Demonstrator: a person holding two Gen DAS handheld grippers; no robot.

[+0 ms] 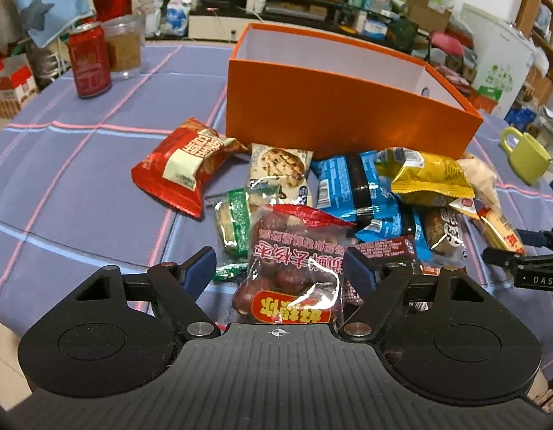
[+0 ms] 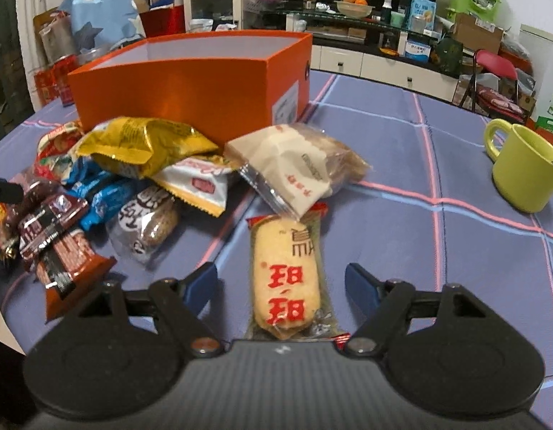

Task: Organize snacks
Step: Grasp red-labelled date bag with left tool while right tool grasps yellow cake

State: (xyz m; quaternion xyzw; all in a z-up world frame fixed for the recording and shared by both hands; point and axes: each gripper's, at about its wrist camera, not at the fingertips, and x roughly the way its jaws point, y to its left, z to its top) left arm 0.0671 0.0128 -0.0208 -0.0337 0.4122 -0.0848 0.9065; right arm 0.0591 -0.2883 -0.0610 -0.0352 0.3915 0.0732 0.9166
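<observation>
Rice cracker pack (image 2: pixel 285 279) between open fingers (image 2: pixel 360 281), snack pile (image 2: pixel 140 179) beside, orange box (image 2: pixel 205 96) behind

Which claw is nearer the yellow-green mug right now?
Right. The right claw straddles the rice cracker packet, with the mug up the cloth to its right. The left claw sits over the date bag, further left.

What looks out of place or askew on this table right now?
The snack packets lie jumbled and overlapping against the front of the orange box, none visibly inside it. A green mug and a red can stand upright. Nothing looks spilled or torn.
</observation>
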